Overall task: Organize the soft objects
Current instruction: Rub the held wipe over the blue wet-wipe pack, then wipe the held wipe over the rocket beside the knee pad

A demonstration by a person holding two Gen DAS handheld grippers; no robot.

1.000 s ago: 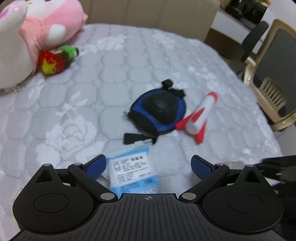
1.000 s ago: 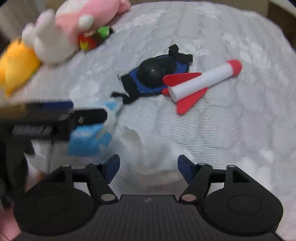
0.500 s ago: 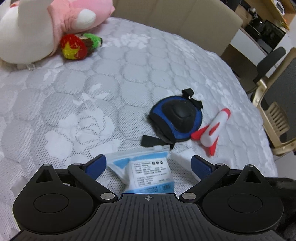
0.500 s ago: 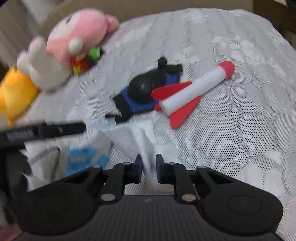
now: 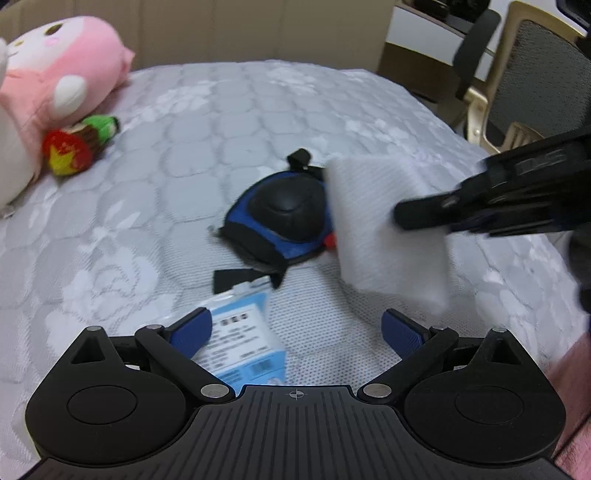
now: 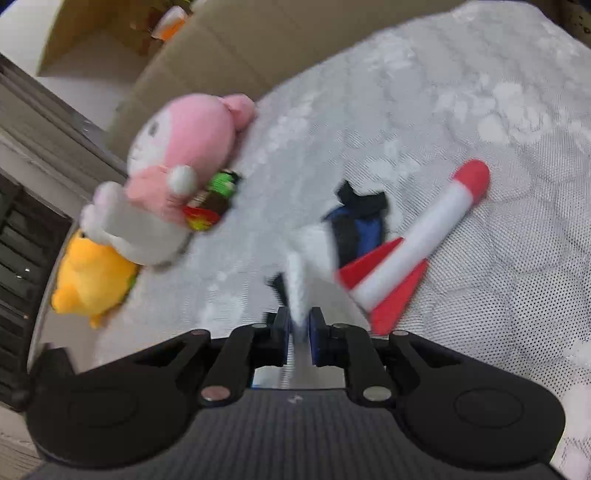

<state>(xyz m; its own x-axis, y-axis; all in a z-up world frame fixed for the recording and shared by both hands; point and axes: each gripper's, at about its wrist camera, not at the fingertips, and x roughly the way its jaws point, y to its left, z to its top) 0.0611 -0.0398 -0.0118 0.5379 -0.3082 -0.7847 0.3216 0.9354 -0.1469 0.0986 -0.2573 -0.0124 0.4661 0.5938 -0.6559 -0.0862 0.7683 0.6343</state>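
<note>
My right gripper (image 6: 298,326) is shut on a white foam sheet (image 6: 297,291), held off the bed; in the left wrist view that white sheet (image 5: 380,229) hangs in front of the right gripper (image 5: 406,214). My left gripper (image 5: 295,326) is open, low over a blue-and-white packet (image 5: 243,343) lying between its fingers, untouched. A blue and black knee pad (image 5: 280,221) lies mid-bed. A red and white foam rocket (image 6: 413,240) lies beside the knee pad (image 6: 360,221). A pink plush (image 5: 55,77) and a small red-green plush (image 5: 74,147) sit at the far left.
A yellow plush (image 6: 92,277) lies by the pink plush (image 6: 184,147) near the bed's edge. The beige headboard (image 5: 221,33) bounds the far side of the white quilted bed (image 5: 184,129). Chairs (image 5: 532,77) stand beyond the right edge.
My right gripper has shut on the white sheet and lifted it up off the bed. The left gripper stayed open over the packet, shifting its view slightly.
</note>
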